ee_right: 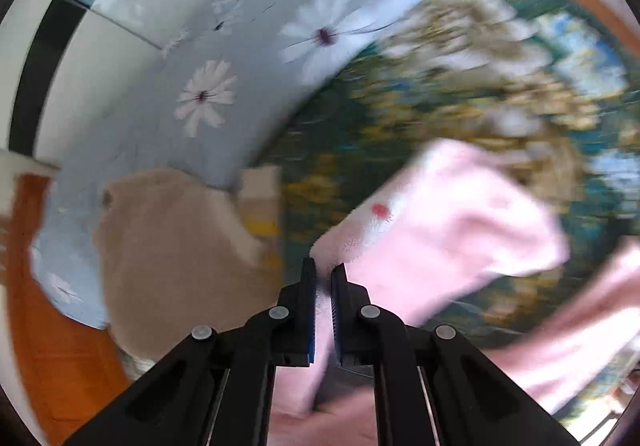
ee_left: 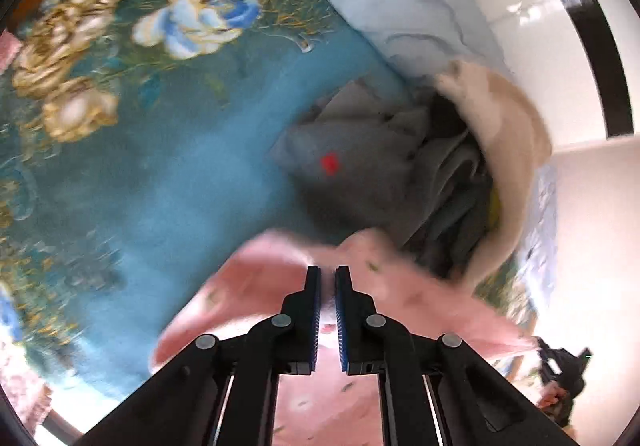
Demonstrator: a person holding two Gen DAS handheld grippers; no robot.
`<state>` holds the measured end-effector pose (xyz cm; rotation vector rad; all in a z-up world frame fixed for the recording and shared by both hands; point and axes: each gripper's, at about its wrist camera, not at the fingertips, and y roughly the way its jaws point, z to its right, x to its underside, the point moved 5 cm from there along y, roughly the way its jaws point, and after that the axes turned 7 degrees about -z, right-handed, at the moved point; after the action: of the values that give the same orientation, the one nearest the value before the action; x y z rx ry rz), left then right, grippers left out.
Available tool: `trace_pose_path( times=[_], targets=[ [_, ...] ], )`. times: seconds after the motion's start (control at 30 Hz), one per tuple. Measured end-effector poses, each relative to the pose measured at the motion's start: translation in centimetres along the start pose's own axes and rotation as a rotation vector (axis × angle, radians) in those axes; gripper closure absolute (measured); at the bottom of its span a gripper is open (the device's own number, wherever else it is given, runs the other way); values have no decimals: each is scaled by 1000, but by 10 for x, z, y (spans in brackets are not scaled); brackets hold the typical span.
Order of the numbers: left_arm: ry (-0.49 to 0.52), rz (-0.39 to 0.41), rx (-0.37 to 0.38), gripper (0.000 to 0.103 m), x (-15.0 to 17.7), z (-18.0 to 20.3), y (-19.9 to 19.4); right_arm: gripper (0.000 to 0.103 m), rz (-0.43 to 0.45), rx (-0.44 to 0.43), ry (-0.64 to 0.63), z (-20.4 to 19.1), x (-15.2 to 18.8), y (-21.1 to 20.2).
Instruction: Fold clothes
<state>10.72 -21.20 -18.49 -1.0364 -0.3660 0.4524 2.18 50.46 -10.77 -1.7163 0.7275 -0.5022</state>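
Fingers of both grippers are pinched down on the same pink garment point(ee_right: 460, 214), each pair nearly closed with fleecy cloth caught between the blue pads: the left gripper point(ee_left: 328, 278) holds an edge that spreads wide under it, the right gripper point(ee_right: 324, 274) holds a corner from which a doubled flap hangs out to the right.

Largest in view is the bed, covered by a teal bedspread point(ee_left: 140, 186) printed with gold and blue flowers, running from the near left to the far side. Along its far edge lies a pale blue daisy quilt point(ee_right: 248, 58), bunched against a white wall. Next in size comes a pile of other clothes at the far right of the left wrist view: a beige fleece piece point(ee_left: 512, 134) curling over a crumpled grey garment point(ee_left: 360, 174). The pink garment is smaller and sits nearest, lifted off the bedspread between the two grippers. Both views are smeared, which suggests quick motion.

By my reading, the step in hand is handling the pink piece in the air; whether it is being shaken out or brought over into a fold, the blur does not settle. Whichever it is, the next move calls for both grips to stay firm and level, and for the cloth to come down flat on a bare stretch of bedspread, clear of the pile.
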Motion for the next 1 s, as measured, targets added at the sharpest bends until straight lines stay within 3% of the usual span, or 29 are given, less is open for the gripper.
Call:
trace_pose_path(
  times=[0.1,0.2,0.33,0.4,0.47,0.5,0.67,0.8,0.9,1.0],
  targets=[
    [-87,-109,-117,95,27,-39,44,97,-154,180,97,67,42,37],
    [-159,-196,-202,95,40,-61,78,96,-242,261,192,104,71,71],
    [-229,-187,-141,90,39,-63,70,92,-246,249,236,110,76,73],
    [-229,-148,-112,80,29,-59,56,82,-209,257,208,103,65,61],
    [-220,-106,-86,56,15,-52,46,75,-157,266,204,98,52,48],
    [-214,-84,-73,54,8,-48,42,74,-131,271,202,96,46,42],
    [-172,-127,-121,54,-29,-33,72,58,-82,213,128,64,20,44],
    [-139,-154,-143,54,-38,-16,91,56,-95,265,87,61,-9,57],
    [-118,-172,-167,59,-39,-11,96,56,-105,307,58,60,-32,68],
    [-90,-187,-219,74,-40,-7,100,55,-115,350,29,59,-55,78]
  ],
)
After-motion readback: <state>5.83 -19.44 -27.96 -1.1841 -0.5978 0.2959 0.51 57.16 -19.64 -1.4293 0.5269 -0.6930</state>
